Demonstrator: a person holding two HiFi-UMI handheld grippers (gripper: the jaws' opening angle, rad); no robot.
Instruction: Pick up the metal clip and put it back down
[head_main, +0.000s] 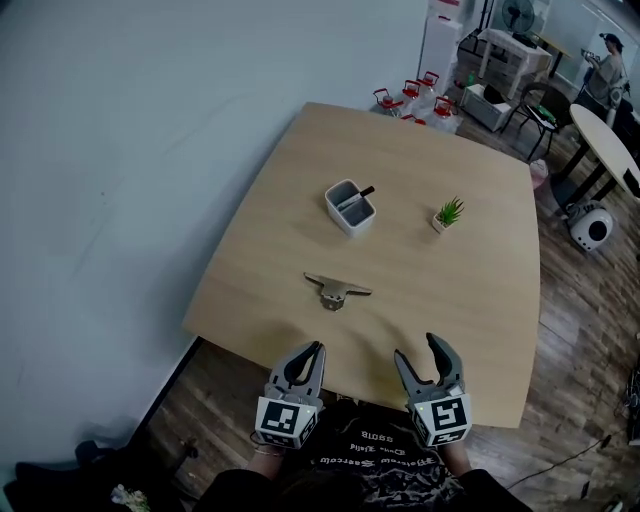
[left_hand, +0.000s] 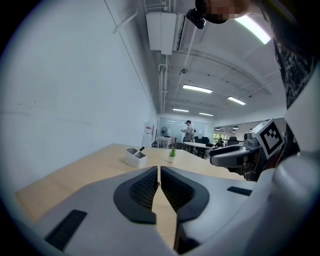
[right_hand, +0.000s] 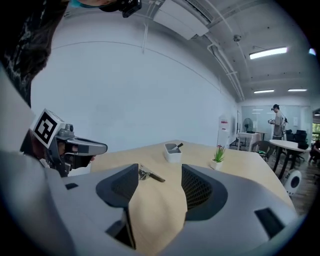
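Note:
The metal clip (head_main: 335, 290) lies flat on the wooden table (head_main: 450, 300), its two handles spread left and right; in the right gripper view the metal clip (right_hand: 149, 174) shows just beyond the jaws. My left gripper (head_main: 309, 354) hangs at the table's near edge, shut with nothing between its pads, left gripper (left_hand: 158, 181). To its right, my right gripper (head_main: 418, 352) stands open and empty over the near edge, right gripper (right_hand: 160, 186). Both are well short of the clip.
A white pen holder (head_main: 350, 207) with a dark pen stands beyond the clip, and a small potted plant (head_main: 448, 214) to its right. Bottles with red caps (head_main: 412, 98) stand on the floor past the table's far edge. Chairs, tables and a person fill the room's right side.

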